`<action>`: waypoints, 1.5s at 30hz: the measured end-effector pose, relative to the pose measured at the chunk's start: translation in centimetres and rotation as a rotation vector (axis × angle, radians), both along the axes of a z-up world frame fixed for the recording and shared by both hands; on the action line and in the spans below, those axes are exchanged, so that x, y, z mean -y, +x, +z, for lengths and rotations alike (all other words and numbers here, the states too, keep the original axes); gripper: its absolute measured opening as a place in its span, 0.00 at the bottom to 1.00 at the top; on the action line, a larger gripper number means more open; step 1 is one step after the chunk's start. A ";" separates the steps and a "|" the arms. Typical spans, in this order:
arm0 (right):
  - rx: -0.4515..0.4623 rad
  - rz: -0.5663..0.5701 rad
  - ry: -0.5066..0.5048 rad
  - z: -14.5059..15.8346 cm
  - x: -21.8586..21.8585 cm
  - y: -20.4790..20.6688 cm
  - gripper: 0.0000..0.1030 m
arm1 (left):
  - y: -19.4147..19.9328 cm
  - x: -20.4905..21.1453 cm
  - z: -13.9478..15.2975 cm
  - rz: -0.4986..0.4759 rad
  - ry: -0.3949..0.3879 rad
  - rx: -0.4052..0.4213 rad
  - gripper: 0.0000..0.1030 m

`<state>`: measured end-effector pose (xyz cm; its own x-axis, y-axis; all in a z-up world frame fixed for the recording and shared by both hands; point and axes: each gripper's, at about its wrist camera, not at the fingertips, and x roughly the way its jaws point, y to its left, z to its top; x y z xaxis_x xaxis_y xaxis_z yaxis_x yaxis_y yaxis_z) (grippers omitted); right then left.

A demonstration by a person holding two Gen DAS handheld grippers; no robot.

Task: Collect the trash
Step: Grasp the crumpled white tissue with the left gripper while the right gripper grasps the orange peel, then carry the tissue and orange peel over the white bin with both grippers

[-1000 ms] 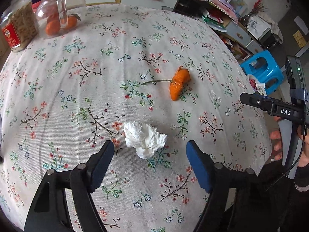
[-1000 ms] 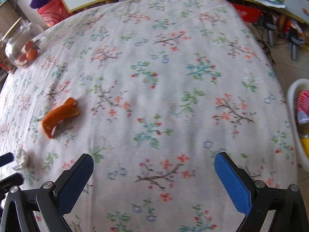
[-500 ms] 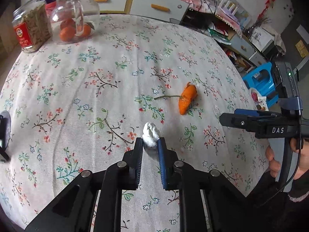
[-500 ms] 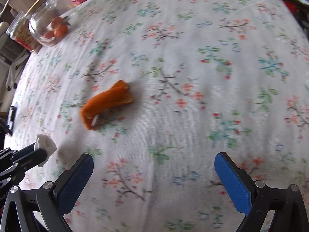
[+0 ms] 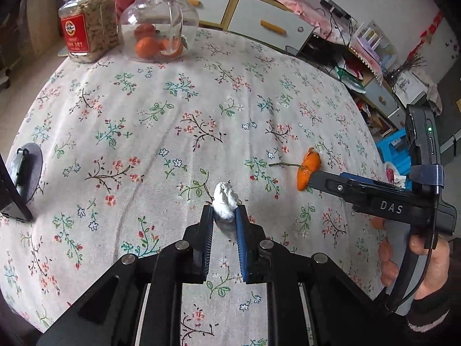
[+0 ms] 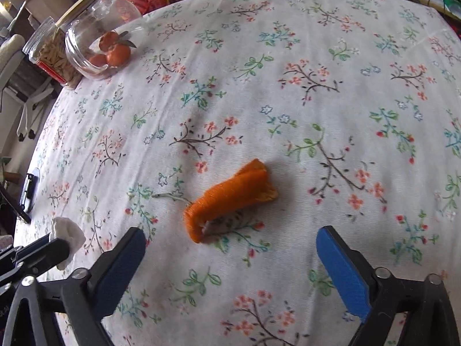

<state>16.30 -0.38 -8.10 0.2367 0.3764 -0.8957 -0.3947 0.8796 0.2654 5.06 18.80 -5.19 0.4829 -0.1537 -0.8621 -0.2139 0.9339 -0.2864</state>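
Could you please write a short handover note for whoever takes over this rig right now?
Left gripper: shut on the crumpled tissue.
Right gripper: open, fingers on either side of the orange peel, not touching it.
Done: tissue grasped.
Left: grasp the peel, which lies on the floral tablecloth; bin both. No bin can be made out in either view.

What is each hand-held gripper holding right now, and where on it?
Left hand-held gripper pinches the crumpled white tissue wad by its near end. Right hand-held gripper is open, holding nothing, with the orange peel ahead.
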 end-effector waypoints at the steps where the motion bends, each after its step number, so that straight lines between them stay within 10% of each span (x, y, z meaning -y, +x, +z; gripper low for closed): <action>1: -0.004 -0.004 -0.002 -0.3 -0.2 0.1 0.92 | 0.0 -0.1 0.0 0.003 -0.002 0.000 0.15; 13: -0.004 -0.024 -0.016 -1.3 -1.1 0.9 0.58 | -0.4 -0.6 -0.1 0.020 -0.018 -0.005 0.15; 20: -0.020 0.015 -0.018 -1.2 -0.8 0.6 0.15 | -0.6 -0.4 0.4 0.027 -0.017 0.010 0.15; 45: 0.008 -0.177 0.019 2.6 12.3 1.2 0.14 | 1.8 3.7 0.7 -0.019 -0.046 0.010 0.15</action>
<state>17.53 -12.69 -5.52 0.3079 0.3453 -0.8866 -0.2364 0.9304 0.2802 6.86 15.14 -4.45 0.4878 -0.2021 -0.8493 -0.1934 0.9236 -0.3309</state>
